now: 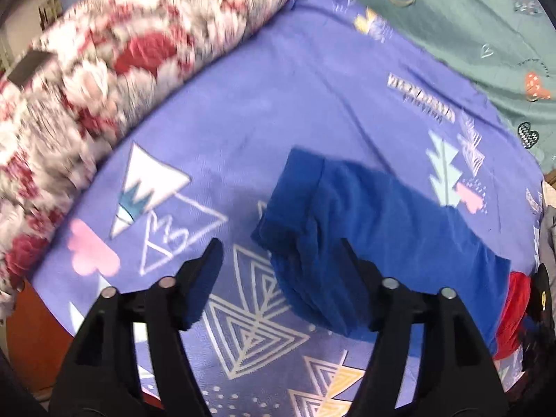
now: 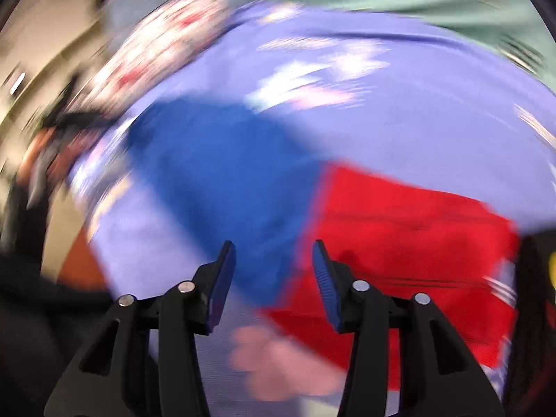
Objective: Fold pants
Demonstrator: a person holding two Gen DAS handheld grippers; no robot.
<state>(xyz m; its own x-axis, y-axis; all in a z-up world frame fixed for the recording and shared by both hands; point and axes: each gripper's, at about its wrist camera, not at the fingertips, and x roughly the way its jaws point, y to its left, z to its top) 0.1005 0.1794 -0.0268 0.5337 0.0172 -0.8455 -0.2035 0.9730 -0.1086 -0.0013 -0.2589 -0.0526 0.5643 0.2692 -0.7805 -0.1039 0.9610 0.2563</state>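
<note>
The pants are blue (image 1: pixel 365 229) with a red part (image 1: pixel 514 312) and lie folded on a purple patterned bedsheet (image 1: pixel 278 104). In the left wrist view my left gripper (image 1: pixel 281 253) is open and empty, just above the sheet at the blue end's near-left edge. In the blurred right wrist view the blue part (image 2: pixel 222 177) lies left and the red part (image 2: pixel 410 243) lies right. My right gripper (image 2: pixel 274 253) is open and empty, hovering over where blue meets red.
A rolled red and white floral blanket (image 1: pixel 114 69) lies along the sheet's left side. A teal patterned cloth (image 1: pixel 469 24) lies at the far right. The bed's orange edge (image 1: pixel 31 340) shows at lower left.
</note>
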